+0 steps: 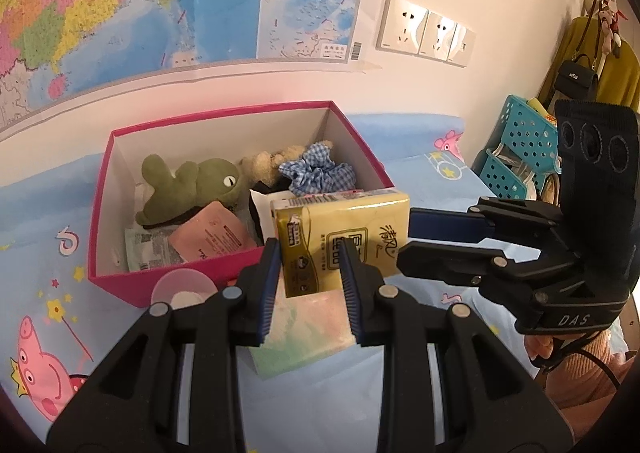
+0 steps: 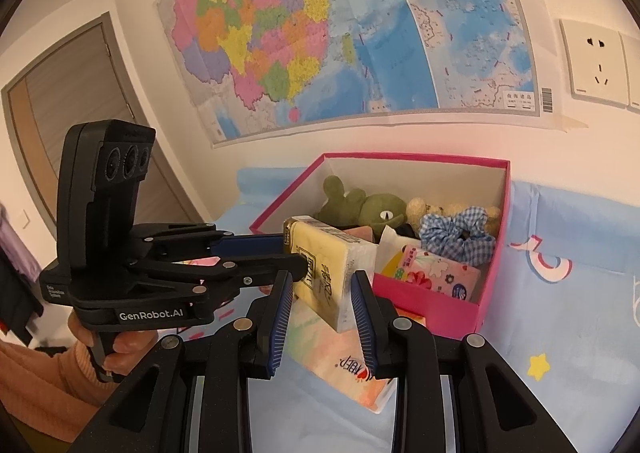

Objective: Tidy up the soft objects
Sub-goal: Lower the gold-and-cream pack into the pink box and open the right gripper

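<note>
Both claws clamp one yellow tissue pack: left claw at its lower end, right claw at its side, likely steadying it for the pink box at 11 o'clock. Beneath lies a blue cartoon bedsheet; a map covers the wall.

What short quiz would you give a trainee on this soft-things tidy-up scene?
1. Multiple choice: what do the left gripper and the right gripper both clamp? A. a sock B. the yellow tissue pack C. a towel
2. True or false: the green plush lies inside the pink box.
3. Fill in: the scrunchie in the box is blue-and-white ____.
Key: 1 B; 2 true; 3 checked.
</note>
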`<state>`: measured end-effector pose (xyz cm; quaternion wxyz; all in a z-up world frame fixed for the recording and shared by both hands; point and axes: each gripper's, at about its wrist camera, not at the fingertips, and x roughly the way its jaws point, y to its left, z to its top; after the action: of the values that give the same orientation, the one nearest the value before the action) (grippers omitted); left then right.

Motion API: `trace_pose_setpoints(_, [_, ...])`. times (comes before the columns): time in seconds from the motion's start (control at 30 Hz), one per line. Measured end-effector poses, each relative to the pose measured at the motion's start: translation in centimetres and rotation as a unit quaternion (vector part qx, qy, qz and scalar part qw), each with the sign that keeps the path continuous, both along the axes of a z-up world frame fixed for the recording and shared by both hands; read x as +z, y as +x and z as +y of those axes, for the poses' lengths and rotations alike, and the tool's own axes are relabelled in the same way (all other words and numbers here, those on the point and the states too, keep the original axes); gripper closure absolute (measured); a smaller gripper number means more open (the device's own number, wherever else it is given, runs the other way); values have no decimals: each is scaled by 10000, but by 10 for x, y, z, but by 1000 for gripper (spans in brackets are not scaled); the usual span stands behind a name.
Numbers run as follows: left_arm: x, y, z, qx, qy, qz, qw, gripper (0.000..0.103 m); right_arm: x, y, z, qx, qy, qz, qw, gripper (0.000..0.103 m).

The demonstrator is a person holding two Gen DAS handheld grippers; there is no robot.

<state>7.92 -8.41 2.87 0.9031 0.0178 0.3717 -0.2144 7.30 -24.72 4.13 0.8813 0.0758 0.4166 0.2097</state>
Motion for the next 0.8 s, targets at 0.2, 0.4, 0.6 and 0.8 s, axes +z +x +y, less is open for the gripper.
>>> trace_pose_setpoints(0.2, [1, 6, 2, 46, 7, -7, 10000, 72, 1, 7, 2, 29, -33, -21, 10000, 72])
trace_pose_setpoints(0.4, [2, 13, 5, 91, 17, -31, 10000, 72, 1, 14, 4, 48, -58, -52, 10000, 72])
trace_pose_setpoints(0.6, [2, 20, 7, 130, 47, -53, 9999, 72, 1, 19, 4, 50, -59, -49, 10000, 72])
trace_pose_setpoints(0.8, [1, 23, 8, 163, 60, -61, 9998, 72, -1, 24, 4, 26, -56, -33, 10000, 72])
